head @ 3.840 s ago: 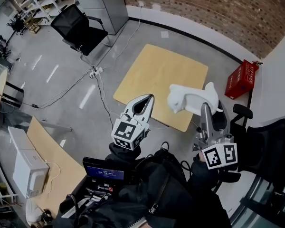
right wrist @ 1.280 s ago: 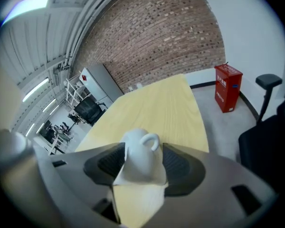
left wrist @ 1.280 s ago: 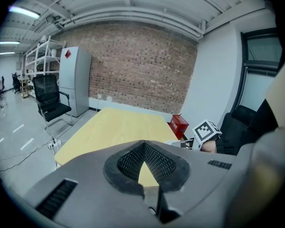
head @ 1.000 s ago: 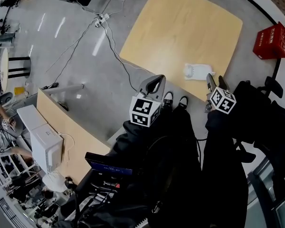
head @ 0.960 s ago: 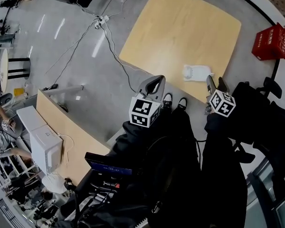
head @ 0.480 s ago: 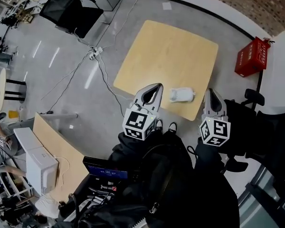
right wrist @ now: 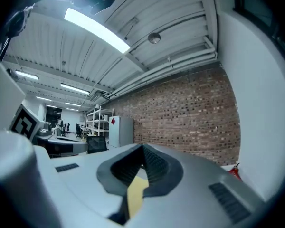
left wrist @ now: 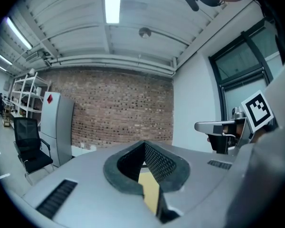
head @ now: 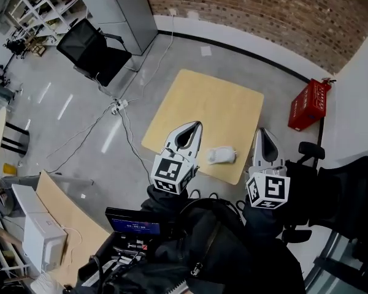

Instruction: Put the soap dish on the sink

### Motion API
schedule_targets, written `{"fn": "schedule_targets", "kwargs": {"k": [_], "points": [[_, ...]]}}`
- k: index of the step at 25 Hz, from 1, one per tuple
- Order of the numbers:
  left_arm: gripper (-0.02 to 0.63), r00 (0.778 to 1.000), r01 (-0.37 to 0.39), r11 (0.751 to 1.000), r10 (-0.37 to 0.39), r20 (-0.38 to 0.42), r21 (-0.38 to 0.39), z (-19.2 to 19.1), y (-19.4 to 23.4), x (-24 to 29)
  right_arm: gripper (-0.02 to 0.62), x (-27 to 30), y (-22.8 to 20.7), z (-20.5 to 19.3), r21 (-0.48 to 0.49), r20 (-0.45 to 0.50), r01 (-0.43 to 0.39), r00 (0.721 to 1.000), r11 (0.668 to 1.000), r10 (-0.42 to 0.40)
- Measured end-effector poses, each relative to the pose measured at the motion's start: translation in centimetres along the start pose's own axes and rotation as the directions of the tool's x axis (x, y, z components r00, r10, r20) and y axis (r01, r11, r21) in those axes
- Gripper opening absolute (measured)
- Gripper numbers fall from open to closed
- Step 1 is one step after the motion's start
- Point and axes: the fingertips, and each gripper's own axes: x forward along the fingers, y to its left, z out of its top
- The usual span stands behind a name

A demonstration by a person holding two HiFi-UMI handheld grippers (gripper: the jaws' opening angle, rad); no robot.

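A small white piece (head: pixel 221 156) lies on the pale wooden board (head: pixel 202 112) on the floor; at this size I cannot separate soap dish from sink. Both grippers are held up level in front of me, well above it. My left gripper (head: pixel 195 125) is shut with nothing in it, to the left of the white piece. To that piece's right, my right gripper (head: pixel 260 131) is also shut and empty. In the left gripper view the left gripper (left wrist: pixel 144 144) points at a brick wall, and in the right gripper view the right gripper (right wrist: pixel 143 147) does too.
A red crate (head: pixel 310 103) stands by the wall right of the board. A black office chair (head: pixel 95 41) and grey cabinet (head: pixel 126 5) are at the far left. A cable with a power strip (head: pixel 119 106) crosses the floor. A wooden desk (head: pixel 67 213) sits lower left.
Earlier the right gripper carried the white piece. A second ago it was low beside it on the board. Both grippers have since risen, empty, and the white piece stays on the board.
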Motion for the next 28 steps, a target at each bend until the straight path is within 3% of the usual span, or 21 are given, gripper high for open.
{"fn": "schedule_targets", "kwargs": {"k": [5, 13, 28], "points": [[0.002, 0.994, 0.038, 0.999, -0.042, 0.097, 0.039, 3.3, -1.1, 0.0, 0.006, -0.5, 0.1, 3.6, -0.006, 0.07, -0.002, 0.998, 1.0, 0.003], [0.002, 0.984, 0.028, 0.997, -0.04, 0.173, 0.068, 6.9, -0.9, 0.3, 0.005, -0.2, -0.2, 7.1, -0.052, 0.15, 0.005, 0.989, 0.999, 0.003], [0.002, 0.985, 0.034, 0.997, -0.046, 0.164, 0.075, 7.0, 0.5, 2.0, 0.005, 2.0, 0.9, 8.6, -0.057, 0.189, -0.041, 0.981, 0.998, 0.051]]}}
